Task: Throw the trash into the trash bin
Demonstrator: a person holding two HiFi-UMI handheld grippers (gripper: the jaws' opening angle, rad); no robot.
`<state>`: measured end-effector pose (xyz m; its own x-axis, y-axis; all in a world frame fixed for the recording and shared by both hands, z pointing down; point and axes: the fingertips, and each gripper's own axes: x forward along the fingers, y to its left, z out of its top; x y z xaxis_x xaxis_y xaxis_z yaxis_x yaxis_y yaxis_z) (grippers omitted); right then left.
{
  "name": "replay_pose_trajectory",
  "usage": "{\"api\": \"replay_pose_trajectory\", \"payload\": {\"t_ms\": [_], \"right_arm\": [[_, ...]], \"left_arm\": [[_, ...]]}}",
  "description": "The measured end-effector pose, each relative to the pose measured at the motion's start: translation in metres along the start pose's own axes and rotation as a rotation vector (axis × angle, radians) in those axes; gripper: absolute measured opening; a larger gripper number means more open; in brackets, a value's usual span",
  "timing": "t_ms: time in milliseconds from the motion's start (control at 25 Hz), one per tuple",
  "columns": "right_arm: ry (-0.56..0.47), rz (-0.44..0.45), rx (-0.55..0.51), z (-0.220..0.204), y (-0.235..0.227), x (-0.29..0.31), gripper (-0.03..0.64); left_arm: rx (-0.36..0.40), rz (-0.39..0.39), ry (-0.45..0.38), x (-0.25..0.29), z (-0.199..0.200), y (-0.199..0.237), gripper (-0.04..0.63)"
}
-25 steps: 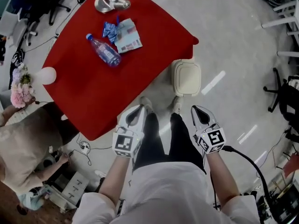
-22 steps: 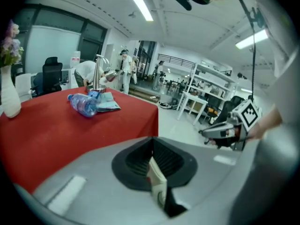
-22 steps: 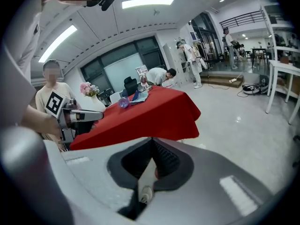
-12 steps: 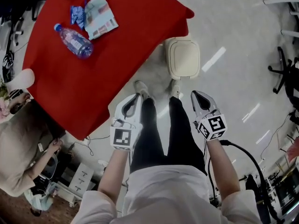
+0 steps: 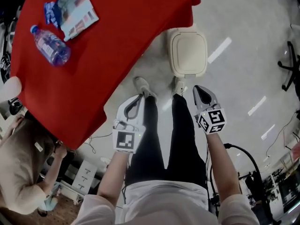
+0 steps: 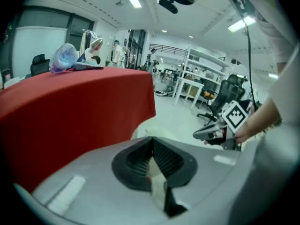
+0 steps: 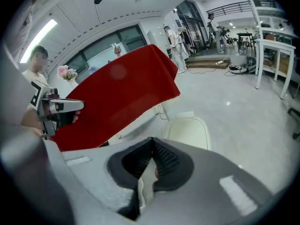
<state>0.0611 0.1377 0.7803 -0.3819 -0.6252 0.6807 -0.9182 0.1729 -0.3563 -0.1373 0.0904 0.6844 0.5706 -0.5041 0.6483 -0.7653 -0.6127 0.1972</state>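
Trash is lying at the far left on the red-cloth-covered table (image 5: 108, 46): a clear plastic water bottle (image 5: 50, 46) on its side, a crumpled blue wrapper (image 5: 49, 12) and a flat printed paper packet (image 5: 77, 11). The wrapper and packet are touching, with the bottle just beside them. None of it is in the bin yet.

The left tongs (image 5: 137, 102) are hanging clenched and empty beside the person's leg, well apart from the trash. The cream plastic trash bin with rounded lid (image 5: 188, 53) is standing on the floor by the table corner, its lid down. The right tongs (image 5: 203, 93) are also clenched on nothing, near the bin.

Risks, as I judge them:
- The round bottle is likely to roll or squirt out of a pinch.
- The flat packet is giving little edge, so the tongs may be snagging the cloth instead.
- The closed lid is blocking any drop unless it is opened first.
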Motion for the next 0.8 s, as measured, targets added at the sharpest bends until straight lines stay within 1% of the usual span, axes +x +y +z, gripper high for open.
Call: {"api": "replay_pose_trajectory", "payload": {"t_ms": [200, 320, 520, 640, 800], "right_arm": [[0.045, -0.008, 0.012, -0.039, -0.020, 0.035, 0.000], [0.074, -0.013, 0.017, -0.063, -0.033, 0.052, 0.000], [0.124, -0.028, 0.038, -0.100, -0.050, 0.076, 0.000], [0.150, -0.036, 0.047, -0.117, -0.058, 0.087, 0.000], [0.199, -0.048, 0.061, -0.138, -0.069, 0.100, 0.000]], "left_arm": [[0.005, -0.001, 0.028, 0.025, -0.029, 0.004, 0.006], [0.021, -0.004, 0.038, 0.037, -0.042, 0.006, 0.006], [0.024, -0.008, 0.057, 0.054, -0.061, 0.005, 0.006], [0.019, -0.008, 0.065, 0.063, -0.070, 0.005, 0.006], [-0.007, -0.005, 0.073, 0.073, -0.080, 0.003, 0.006]]}}
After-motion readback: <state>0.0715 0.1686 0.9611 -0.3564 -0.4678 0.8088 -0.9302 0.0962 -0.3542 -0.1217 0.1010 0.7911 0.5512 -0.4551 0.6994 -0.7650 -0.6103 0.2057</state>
